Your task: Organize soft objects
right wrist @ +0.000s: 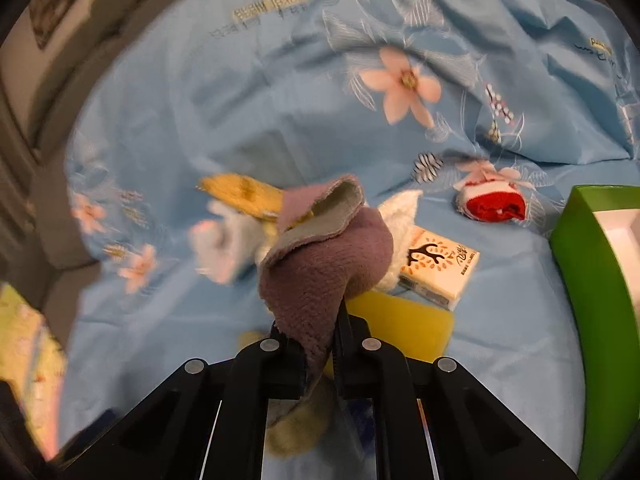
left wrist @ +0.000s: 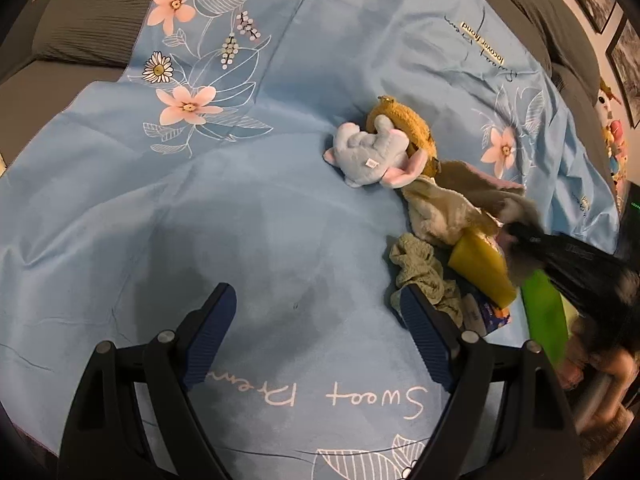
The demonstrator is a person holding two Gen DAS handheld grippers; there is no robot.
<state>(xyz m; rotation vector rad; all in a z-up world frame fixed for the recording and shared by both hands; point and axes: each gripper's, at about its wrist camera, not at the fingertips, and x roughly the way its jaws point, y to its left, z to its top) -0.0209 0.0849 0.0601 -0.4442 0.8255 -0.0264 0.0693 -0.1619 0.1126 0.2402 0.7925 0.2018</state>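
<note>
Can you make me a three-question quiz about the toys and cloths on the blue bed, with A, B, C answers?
1. Where does the elephant plush lie?
A. against the yellow plush
B. inside the green box
C. in the left gripper

2. What colour is the cloth that the right gripper holds?
A. red
B. purple
C. green

3. How is the left gripper?
A. shut on a cloth
B. shut on nothing
C. open, holding nothing

Answers: 1 A, the elephant touches the yellow plush. 2 B, purple fleece sits between the right fingers. 3 C, its fingers stand wide apart over the bedsheet.
</note>
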